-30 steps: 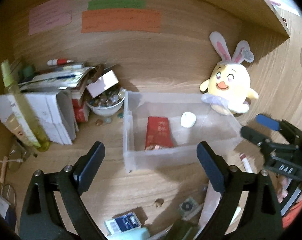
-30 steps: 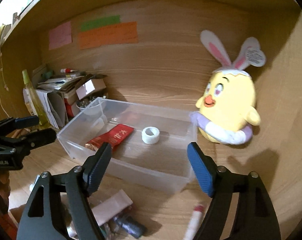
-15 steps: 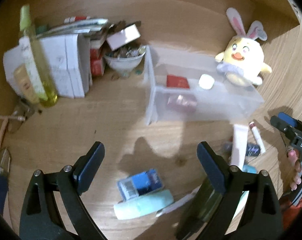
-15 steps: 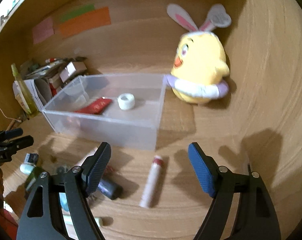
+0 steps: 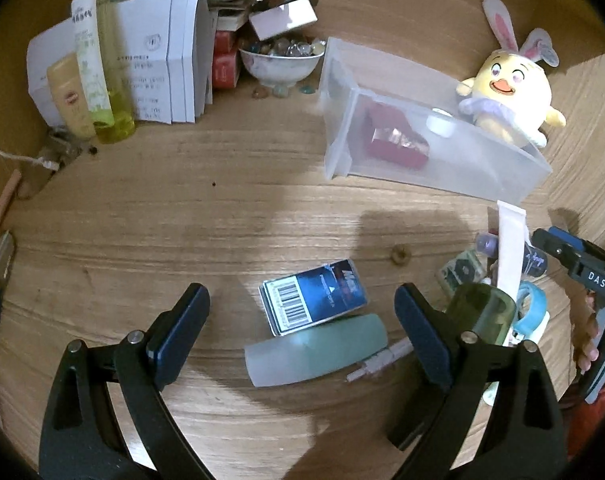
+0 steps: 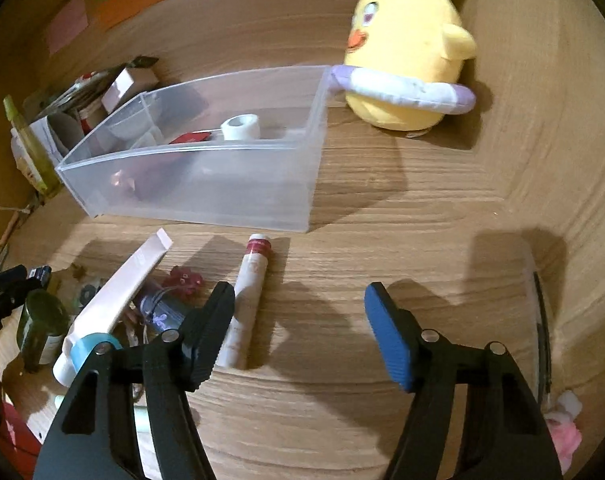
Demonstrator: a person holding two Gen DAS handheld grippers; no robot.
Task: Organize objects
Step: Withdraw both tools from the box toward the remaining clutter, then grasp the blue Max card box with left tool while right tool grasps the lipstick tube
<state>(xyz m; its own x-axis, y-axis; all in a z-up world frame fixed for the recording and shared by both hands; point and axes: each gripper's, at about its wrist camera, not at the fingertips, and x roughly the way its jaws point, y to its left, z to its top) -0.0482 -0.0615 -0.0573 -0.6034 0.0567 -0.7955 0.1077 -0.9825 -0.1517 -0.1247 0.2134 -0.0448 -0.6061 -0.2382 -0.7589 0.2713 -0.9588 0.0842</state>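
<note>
- Left gripper (image 5: 302,322) held over the wooden counter (image 5: 190,216), jaws released and wide, nothing between them.
- Straight ahead of those jaws: a blue box (image 5: 313,297) with a barcode, lying flat — touching its near edge, a pale green tube (image 5: 316,350) on its side.
- Beside the left gripper's right finger, a dark green bottle (image 5: 482,312); close behind it a long white tube (image 5: 510,248) and a blue ring-shaped piece (image 5: 532,306), all bunched in one small heap.
- Right gripper (image 6: 298,330) also released, jaws spread, holding nothing.
- Just beside its left finger, a white stick with a red cap (image 6: 248,300) flat on the counter, cap end toward the clear plastic bin (image 6: 206,188).
- Inside the bin: a red packet (image 5: 396,140) and a white tape roll (image 6: 240,128), apart from each other.
- Touching the bin's far corner, a yellow plush chick (image 6: 406,52) with rabbit ears, upright.
- Far left of the counter — a bowl of glass marbles (image 5: 280,60), white cartons (image 5: 158,76) standing on edge, a tall yellow-green bottle (image 5: 98,68).
</note>
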